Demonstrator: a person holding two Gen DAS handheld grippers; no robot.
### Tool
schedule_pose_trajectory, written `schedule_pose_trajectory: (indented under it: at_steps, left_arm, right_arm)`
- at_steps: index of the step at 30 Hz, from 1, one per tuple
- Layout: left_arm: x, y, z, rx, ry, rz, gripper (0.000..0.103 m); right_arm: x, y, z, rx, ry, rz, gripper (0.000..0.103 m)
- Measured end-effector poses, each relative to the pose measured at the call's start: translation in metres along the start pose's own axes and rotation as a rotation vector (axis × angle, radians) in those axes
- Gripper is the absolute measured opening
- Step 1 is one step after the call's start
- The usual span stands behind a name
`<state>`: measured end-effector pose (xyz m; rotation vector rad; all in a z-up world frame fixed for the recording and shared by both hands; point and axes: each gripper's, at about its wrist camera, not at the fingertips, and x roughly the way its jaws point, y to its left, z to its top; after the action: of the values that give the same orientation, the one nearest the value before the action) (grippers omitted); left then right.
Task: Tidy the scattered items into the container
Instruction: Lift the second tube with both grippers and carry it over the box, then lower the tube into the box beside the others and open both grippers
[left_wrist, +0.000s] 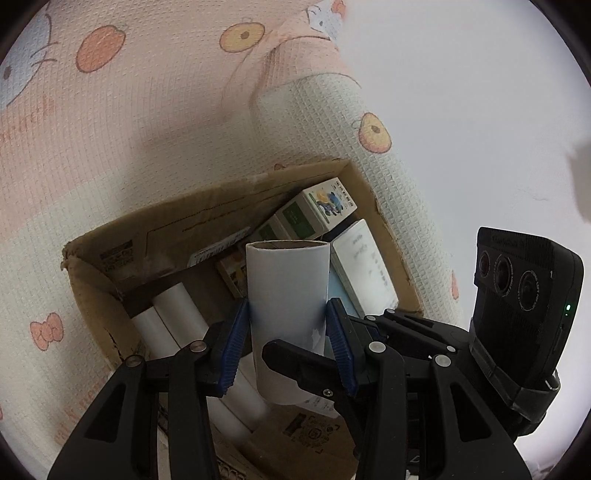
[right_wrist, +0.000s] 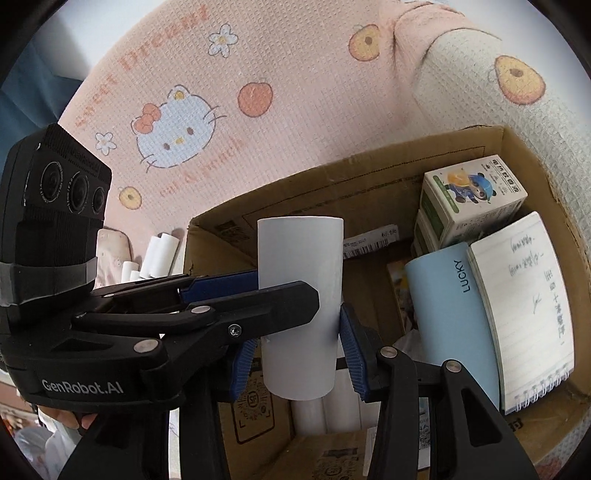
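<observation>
Both the left gripper (left_wrist: 288, 325) and right gripper (right_wrist: 295, 354) clamp one white roll (left_wrist: 286, 295) above the cardboard box (left_wrist: 207, 206); uneven release could tip it onto the notebook (right_wrist: 524, 314).

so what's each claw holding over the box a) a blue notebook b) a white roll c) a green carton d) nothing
b, the left claw pinches a white roll between blue pads, and the right claw grips another roll over the box.

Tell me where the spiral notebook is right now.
In the right wrist view the spiral notebook leans inside the cardboard box at its right side, against the light blue LUCKY book, below the panda carton.
</observation>
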<state>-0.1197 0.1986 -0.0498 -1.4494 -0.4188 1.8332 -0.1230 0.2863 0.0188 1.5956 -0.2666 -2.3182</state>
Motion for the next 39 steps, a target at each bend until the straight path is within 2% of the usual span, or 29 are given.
schedule_pose_trajectory:
  at_steps: [4,8,14,20,26,32,36,39]
  left_arm:
    - [-0.004,0.001,0.000,-0.018,-0.024,-0.007,0.047]
    - [-0.028,0.003,-0.007,-0.008,-0.121,0.047,0.047]
    - [-0.051,0.023,-0.015,-0.076,-0.188,0.032,0.046]
    - [-0.062,0.033,-0.022,-0.106,-0.219,-0.002,0.046]
    - [-0.065,0.036,-0.025,-0.090,-0.239,0.033,0.046]
    - [-0.069,0.035,-0.030,-0.075,-0.259,0.041,0.046]
    - [-0.074,0.034,-0.036,-0.051,-0.289,0.067,0.046]
    - [-0.079,0.037,-0.044,-0.046,-0.309,0.068,0.046]
  right_arm:
    - [-0.003,0.003,0.005,-0.024,0.020,-0.005,0.041]
    - [0.005,-0.004,0.007,-0.004,0.070,-0.042,0.041]
    - [0.036,-0.012,0.008,-0.018,0.166,-0.150,0.041]
    - [0.077,-0.001,0.016,-0.116,0.279,-0.263,0.041]
    - [0.105,0.005,0.020,-0.186,0.345,-0.348,0.041]
    - [0.116,-0.002,0.024,-0.161,0.402,-0.359,0.041]
    - [0.109,-0.003,0.024,-0.152,0.386,-0.363,0.041]
    - [0.089,0.002,0.025,-0.144,0.351,-0.325,0.041]
